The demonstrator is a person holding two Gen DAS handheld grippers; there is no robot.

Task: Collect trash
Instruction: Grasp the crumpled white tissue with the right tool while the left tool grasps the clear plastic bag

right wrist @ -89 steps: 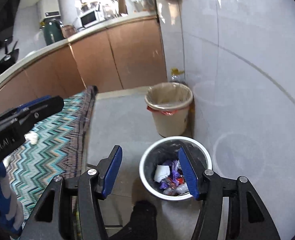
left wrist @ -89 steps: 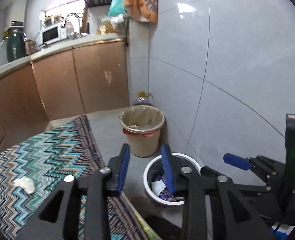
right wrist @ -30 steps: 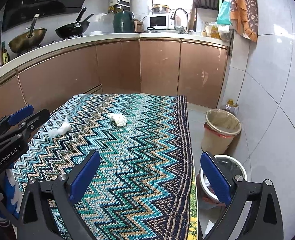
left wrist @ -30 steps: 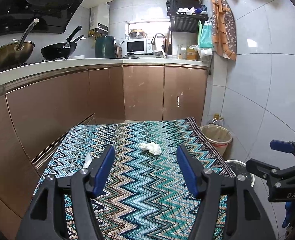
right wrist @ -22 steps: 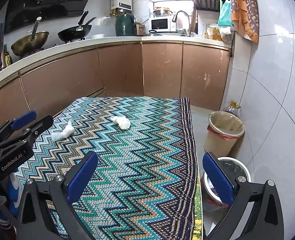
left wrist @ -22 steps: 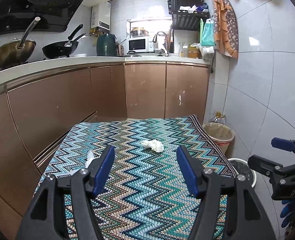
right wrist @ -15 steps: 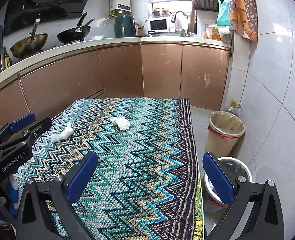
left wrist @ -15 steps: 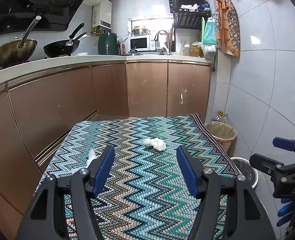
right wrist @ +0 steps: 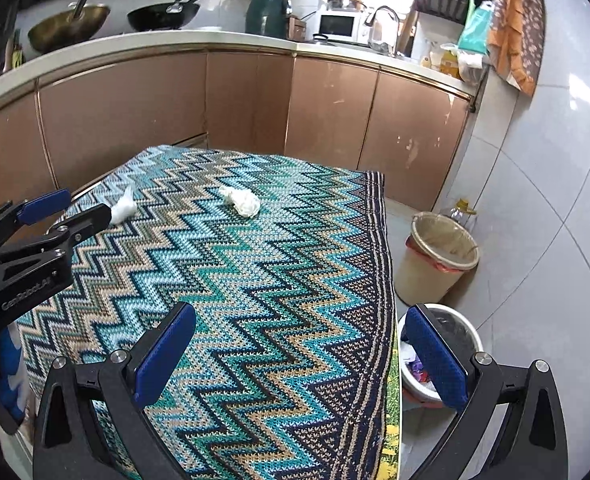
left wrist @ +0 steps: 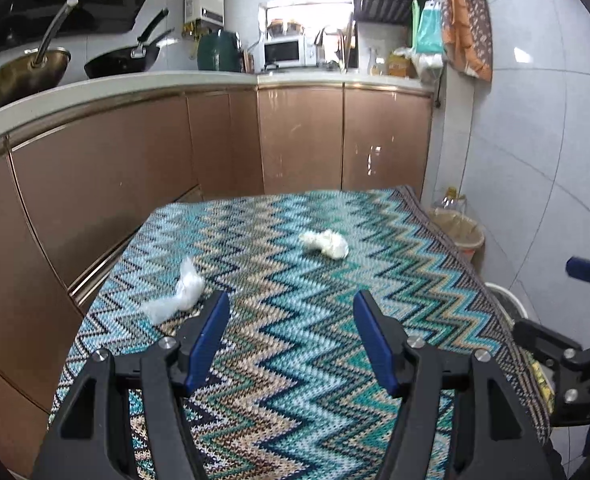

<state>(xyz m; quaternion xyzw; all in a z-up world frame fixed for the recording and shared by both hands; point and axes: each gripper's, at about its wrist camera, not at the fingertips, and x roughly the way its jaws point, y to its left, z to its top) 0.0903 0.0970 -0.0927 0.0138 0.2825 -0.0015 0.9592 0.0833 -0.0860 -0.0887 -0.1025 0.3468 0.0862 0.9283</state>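
left gripper (left wrist: 291, 320) jaws apart, empty | right gripper (right wrist: 299, 344) jaws apart, empty | risk: light tissue wad (left wrist: 325, 243) centre-frame and plastic scrap (left wrist: 177, 294) left slide on the knit cloth (left wrist: 295, 360) when pinched

I have the left gripper (left wrist: 291, 332) held level, its two blue-padded fingers (left wrist: 209, 336) spread apart with nothing between them. In the right wrist view it (right wrist: 51, 210) comes in from the left edge, black body low and blue tips pointing inward, and the same gap shows between its fingers. My right gripper (right wrist: 295, 352) sits with its jaws wider still, one blue pad (right wrist: 163, 350) at lower left and the other at lower right, nothing gripped. In the left wrist view it (left wrist: 575, 300) reaches in from the right edge, one blue tip high, the black finger lower. The two grippers are well apart, neither touching the other.
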